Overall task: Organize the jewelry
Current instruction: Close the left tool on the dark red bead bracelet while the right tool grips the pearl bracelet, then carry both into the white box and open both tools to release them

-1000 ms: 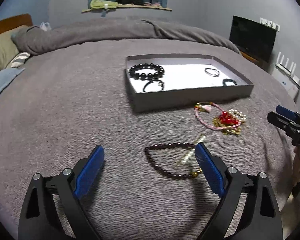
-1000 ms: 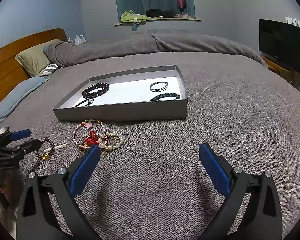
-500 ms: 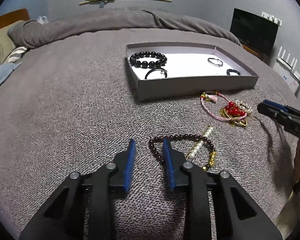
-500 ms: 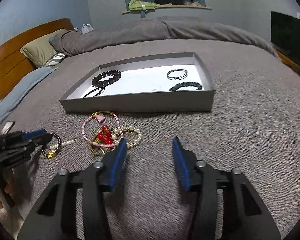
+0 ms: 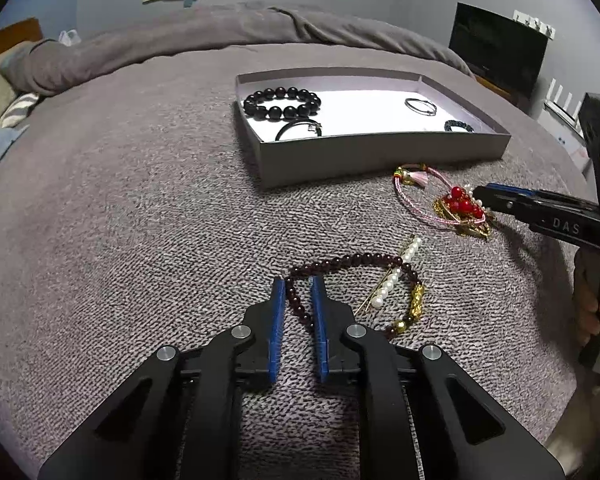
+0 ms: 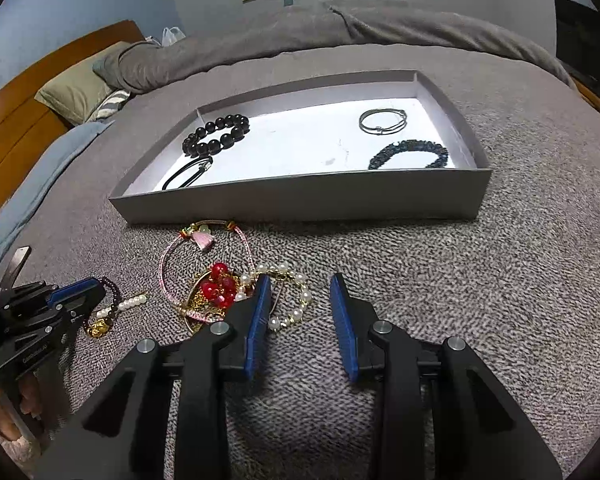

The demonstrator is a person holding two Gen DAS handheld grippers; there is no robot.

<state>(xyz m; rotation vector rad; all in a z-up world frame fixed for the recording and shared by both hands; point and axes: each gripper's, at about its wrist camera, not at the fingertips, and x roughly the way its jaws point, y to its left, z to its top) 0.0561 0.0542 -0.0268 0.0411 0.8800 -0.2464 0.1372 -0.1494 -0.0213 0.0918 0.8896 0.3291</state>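
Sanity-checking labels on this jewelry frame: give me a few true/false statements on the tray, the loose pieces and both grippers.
1. The grey tray holds four bracelets. True.
2. The left gripper has its blue pads either side of the dark red bead bracelet. True; the jaws are nearly closed, though a firm pinch cannot be confirmed.
3. The pearl hair clip lies inside the tray. False: it lies on the blanket, across the dark red bead bracelet.
4. The right gripper is fully shut. False: its jaws are apart, with a pearl bracelet lying between them.
5. The red bead cluster sits in the tangled pile in front of the tray. True.
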